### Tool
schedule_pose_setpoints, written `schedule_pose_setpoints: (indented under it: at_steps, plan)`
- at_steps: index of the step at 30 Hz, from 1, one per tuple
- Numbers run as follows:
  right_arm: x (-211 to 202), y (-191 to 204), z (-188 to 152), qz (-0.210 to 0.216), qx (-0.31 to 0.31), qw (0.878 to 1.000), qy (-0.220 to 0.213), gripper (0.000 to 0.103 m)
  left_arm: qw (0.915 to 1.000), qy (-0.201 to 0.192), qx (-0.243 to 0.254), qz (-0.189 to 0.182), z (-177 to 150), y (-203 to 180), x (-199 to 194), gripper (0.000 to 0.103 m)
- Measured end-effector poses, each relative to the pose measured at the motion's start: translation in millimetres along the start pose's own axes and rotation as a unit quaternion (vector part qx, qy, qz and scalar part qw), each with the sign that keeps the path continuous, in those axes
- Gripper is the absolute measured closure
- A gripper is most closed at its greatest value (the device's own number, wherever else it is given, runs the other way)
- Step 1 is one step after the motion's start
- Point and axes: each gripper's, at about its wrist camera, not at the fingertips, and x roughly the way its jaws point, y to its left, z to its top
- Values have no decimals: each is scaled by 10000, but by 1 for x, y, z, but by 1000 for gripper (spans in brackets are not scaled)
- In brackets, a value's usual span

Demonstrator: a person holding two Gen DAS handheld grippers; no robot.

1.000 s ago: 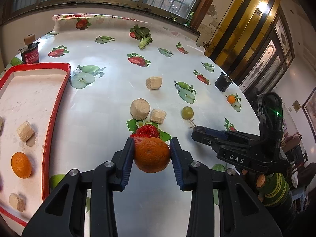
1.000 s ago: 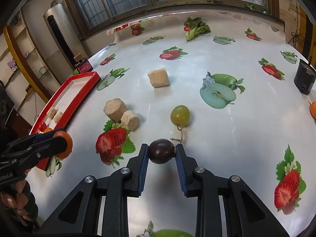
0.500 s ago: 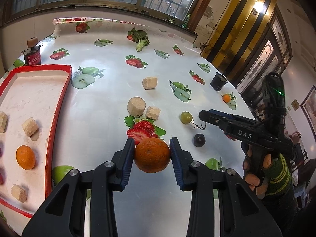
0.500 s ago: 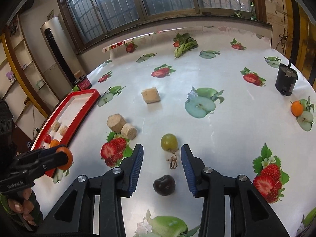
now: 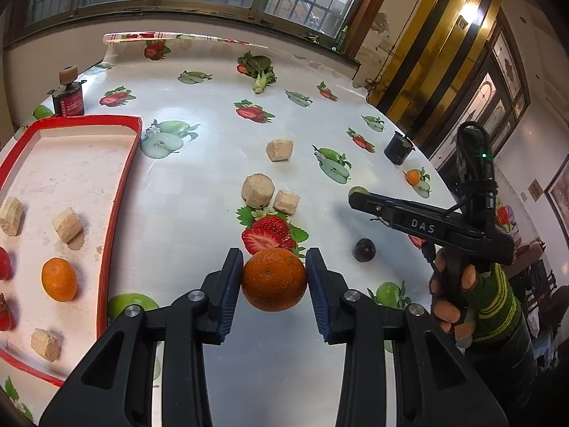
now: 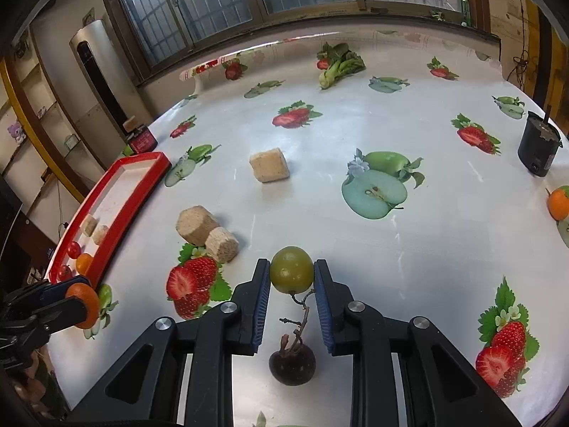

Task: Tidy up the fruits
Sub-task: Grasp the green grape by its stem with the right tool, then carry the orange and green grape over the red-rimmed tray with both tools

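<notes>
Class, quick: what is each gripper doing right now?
Left gripper: shut on the orange.
Right gripper: just closed on the green grape.

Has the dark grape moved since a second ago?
Yes. The dark grape, then clamped in the right gripper, now lies loose on the table nearer the camera, while the gripper has just closed on the green grape.

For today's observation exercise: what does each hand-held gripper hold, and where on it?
Left hand-held gripper: the orange, pinched across its sides. Right hand-held gripper: the green grape, pinched across its sides, stem hanging below.
</notes>
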Motion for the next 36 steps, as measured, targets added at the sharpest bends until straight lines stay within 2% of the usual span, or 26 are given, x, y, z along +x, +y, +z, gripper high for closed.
schedule_pose_setpoints:
  at_steps: [11, 36]
  plan:
    - [-21, 47, 10, 460, -262, 9985, -146, 77, 9996, -155, -107, 218, 0, 22, -17, 69]
    - [22, 158, 22, 1154, -975, 9884, 155, 78, 9916, -468, -551, 1069, 21, 117, -54, 69]
